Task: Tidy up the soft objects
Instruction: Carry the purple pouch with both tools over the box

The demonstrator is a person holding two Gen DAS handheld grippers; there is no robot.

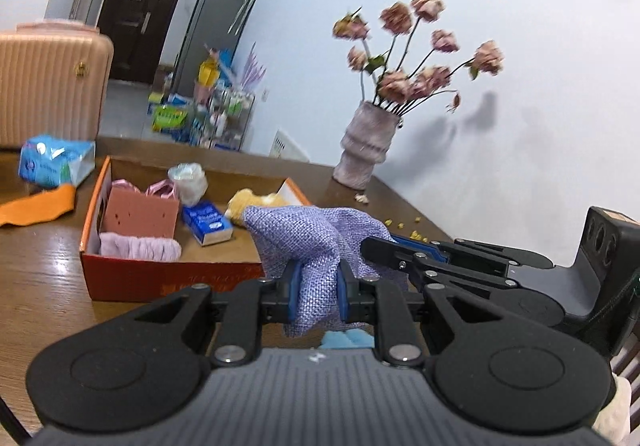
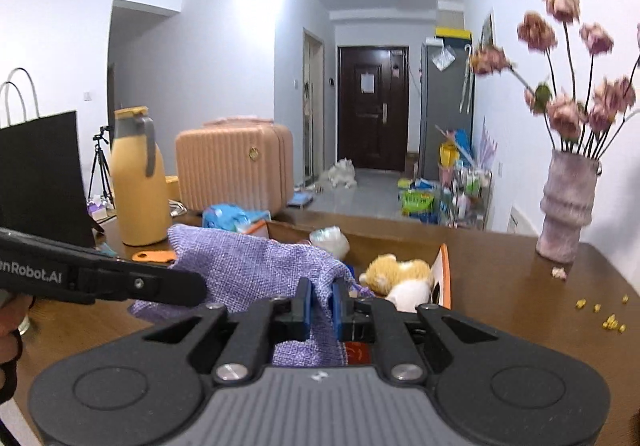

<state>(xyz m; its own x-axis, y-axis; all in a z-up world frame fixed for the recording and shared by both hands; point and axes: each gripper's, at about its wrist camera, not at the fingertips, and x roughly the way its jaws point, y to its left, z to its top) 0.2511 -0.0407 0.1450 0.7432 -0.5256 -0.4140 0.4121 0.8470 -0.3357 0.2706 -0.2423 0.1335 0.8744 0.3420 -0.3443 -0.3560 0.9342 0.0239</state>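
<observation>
A purple woven cloth hangs in the air over the near edge of an orange cardboard box. My left gripper is shut on one bunched corner of it. My right gripper is shut on another part of the same purple cloth, and it also shows in the left wrist view as the right gripper pinching the cloth from the right. In the box lie a pink sponge block, a pink fluffy cloth, a blue tissue pack, a plastic bag and a yellow plush toy.
On the brown table stand a vase of dried roses, a blue wipes pack, an orange cloth, a yellow jug and a black paper bag. Yellow crumbs lie at the right. A pink suitcase stands behind.
</observation>
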